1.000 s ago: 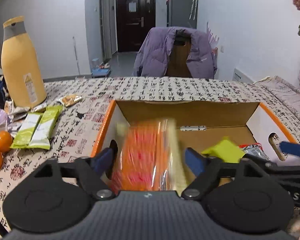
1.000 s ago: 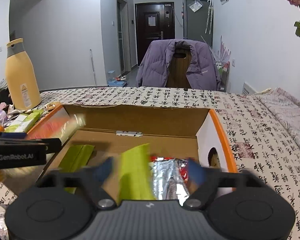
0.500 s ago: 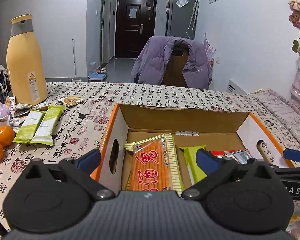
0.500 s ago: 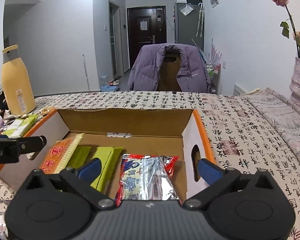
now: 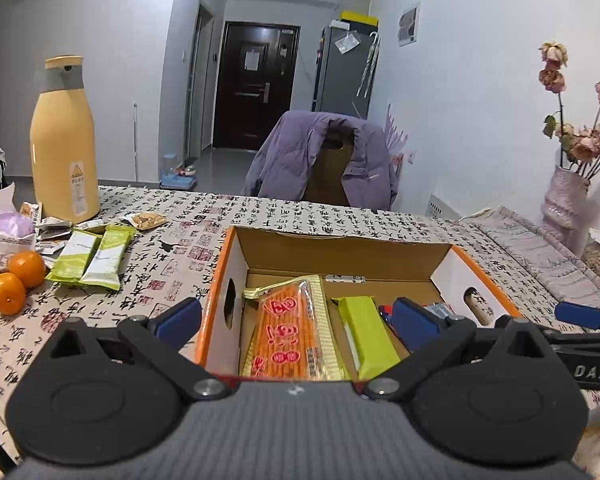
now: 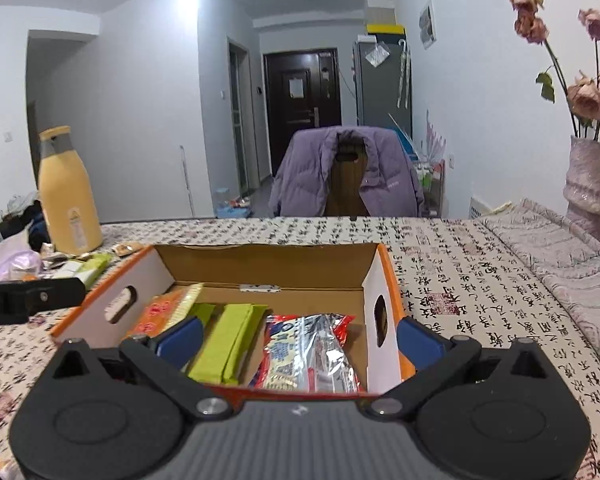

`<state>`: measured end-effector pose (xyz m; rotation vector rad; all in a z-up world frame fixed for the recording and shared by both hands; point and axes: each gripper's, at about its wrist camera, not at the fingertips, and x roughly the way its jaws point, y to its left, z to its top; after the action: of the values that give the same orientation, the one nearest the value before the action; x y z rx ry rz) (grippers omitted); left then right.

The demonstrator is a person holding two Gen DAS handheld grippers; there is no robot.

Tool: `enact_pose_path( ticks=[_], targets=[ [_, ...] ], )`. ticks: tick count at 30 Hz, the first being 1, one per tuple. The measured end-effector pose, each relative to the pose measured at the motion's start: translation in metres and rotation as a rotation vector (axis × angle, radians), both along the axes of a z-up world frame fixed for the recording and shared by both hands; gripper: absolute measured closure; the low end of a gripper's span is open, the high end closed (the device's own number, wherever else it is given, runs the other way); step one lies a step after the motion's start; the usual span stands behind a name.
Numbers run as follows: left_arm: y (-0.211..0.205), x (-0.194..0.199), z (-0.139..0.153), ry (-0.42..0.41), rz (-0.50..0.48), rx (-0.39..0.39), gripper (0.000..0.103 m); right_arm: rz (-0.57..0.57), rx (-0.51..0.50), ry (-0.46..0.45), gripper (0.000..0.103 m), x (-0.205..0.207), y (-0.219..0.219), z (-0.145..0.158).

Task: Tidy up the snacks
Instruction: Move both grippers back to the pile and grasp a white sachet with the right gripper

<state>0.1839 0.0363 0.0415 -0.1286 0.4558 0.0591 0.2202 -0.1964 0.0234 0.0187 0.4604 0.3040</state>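
Note:
An orange-rimmed cardboard box (image 5: 440, 245) (image 6: 384, 254) stands on the patterned tablecloth. Inside lie an orange cracker pack (image 5: 290, 334) (image 6: 162, 312), a green bar pack (image 5: 366, 334) (image 6: 230, 340) and a red-and-silver snack bag (image 6: 310, 354). My left gripper (image 5: 296, 318) hangs open in front of the box's near left part, nothing between its blue pads. My right gripper (image 6: 298, 338) is open too, in front of the box's near right part, holding nothing. Two green-and-white bars (image 5: 94, 256) lie on the cloth left of the box.
A tall yellow thermos (image 5: 64, 140) (image 6: 68, 192), three oranges (image 5: 8, 280), small wrappers (image 5: 52, 226) and a lilac bag (image 5: 4, 226) crowd the table's left side. A chair with a purple jacket (image 5: 328, 160) stands beyond the table. A vase of dried roses (image 6: 590, 184) is at the right.
Both grippers opened and let go of their packs, which now lie in the box. Both have drawn back and up from the box.

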Motion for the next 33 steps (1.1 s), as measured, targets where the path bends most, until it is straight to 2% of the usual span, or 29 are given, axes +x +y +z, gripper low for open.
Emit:
enact_pose_path(
  ticks=[11,21,28,30,33],
  targets=[
    [0.004,-0.062,-0.012,-0.035,-0.008,-0.011,0.000,0.042,-0.003,-0.042,0.000,-0.067,-0.013,-0.006],
    [0.000,-0.106,-0.038,0.015,-0.035,0.021,0.000,0.061,-0.002,0.002,0.000,-0.110,-0.024,-0.033],
    [0.007,-0.126,-0.059,0.070,-0.045,-0.001,0.000,0.080,-0.035,0.054,0.000,-0.135,-0.025,-0.057],
    [0.007,-0.129,-0.063,0.085,-0.048,-0.004,0.000,0.074,-0.038,0.072,0.003,-0.137,-0.026,-0.062],
    [0.009,-0.131,-0.067,0.093,-0.047,-0.006,0.000,0.072,-0.031,0.088,0.013,-0.136,-0.024,-0.066]
  ],
)
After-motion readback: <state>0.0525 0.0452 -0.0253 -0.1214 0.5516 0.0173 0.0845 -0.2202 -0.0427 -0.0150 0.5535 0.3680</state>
